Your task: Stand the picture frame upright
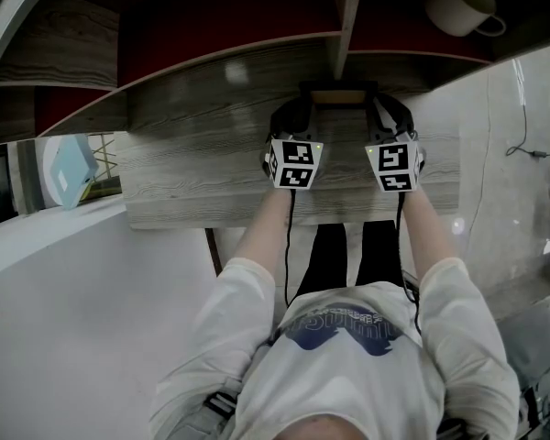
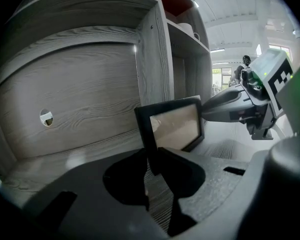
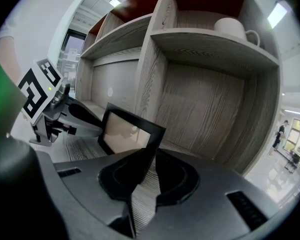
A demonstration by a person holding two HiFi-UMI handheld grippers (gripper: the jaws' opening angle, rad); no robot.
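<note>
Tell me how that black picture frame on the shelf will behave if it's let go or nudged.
Probably stiff: the picture frame keeps straight edges with the left claw and right claw pinching its sides. Likely tippy: it looks thin, with no stand visible. Its glossy front reflects light, so perhaps glass, fragile and slippery.

Head view steeply down on shelf [image 1: 192,168], gripper views close, opposite sides, sharing picture frame [image 2: 174,125].
</note>
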